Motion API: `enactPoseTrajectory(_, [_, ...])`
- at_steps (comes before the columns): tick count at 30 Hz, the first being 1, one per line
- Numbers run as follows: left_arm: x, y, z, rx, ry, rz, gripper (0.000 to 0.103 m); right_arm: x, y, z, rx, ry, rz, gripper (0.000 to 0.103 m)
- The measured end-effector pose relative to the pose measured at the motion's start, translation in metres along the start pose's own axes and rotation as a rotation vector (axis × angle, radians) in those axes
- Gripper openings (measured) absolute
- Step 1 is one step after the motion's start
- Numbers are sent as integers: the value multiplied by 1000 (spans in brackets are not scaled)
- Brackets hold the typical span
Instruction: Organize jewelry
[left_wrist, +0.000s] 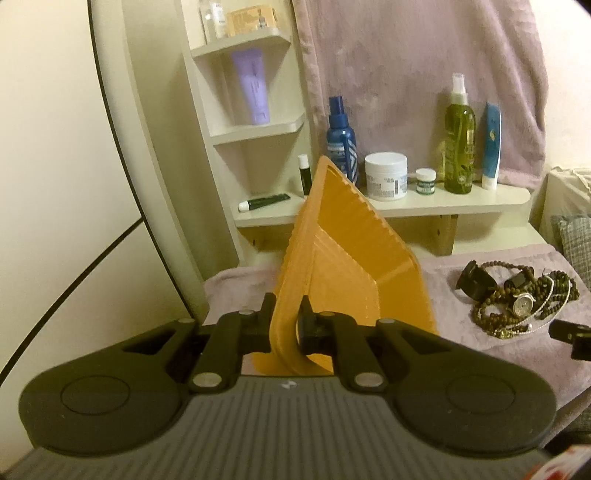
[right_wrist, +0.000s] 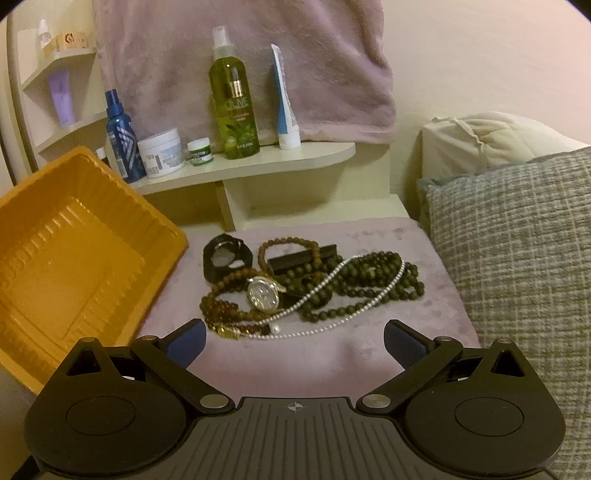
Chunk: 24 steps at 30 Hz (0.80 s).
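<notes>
One orange tray (right_wrist: 74, 254), tilted, is clamped at its rim by the left tool (left_wrist: 286, 317), just left of the jewelry pile (right_wrist: 306, 284): two watches, several bead strands and one pearl string on the mauve cloth (right_wrist: 424, 314). The right tool (right_wrist: 295, 332) stands apart, empty, near the pile. Behind, a shelf (right_wrist: 295, 157) carries bottles.

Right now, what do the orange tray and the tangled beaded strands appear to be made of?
Orange tray: thin moulded plastic, slightly glossy, with ribbed walls. Beaded strands: dark, matte round beads, possibly wood or stone; the thin pale strand looks like small pearls or metal beads, too small to tell.
</notes>
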<state>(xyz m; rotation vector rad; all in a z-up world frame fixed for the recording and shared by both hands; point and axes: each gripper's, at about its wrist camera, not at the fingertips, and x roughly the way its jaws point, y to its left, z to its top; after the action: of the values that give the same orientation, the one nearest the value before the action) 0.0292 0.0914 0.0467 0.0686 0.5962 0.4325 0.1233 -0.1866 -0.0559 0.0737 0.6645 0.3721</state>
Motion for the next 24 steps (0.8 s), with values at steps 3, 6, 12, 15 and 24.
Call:
enactPoseTrajectory(3, [1,-3,1,18,8,8,10,6,1,2,4,-7,13,98])
enactPoseTrajectory(6, [2,-8,-2,49,-13,25,9,12,0,4,15,-21,25,92])
enactPoseTrajectory(12, [7,-10,-5,59,-36,53,7,24,7,7,-28,-37,41,85])
enactPoseTrajectory(15, [7,-12,-5,50,-42,54,7,33,10,9,-61,-36,47,71])
enactPoseTrajectory(24, [8,-12,-4,59,-47,51,7,64,29,14,-328,2,25,49])
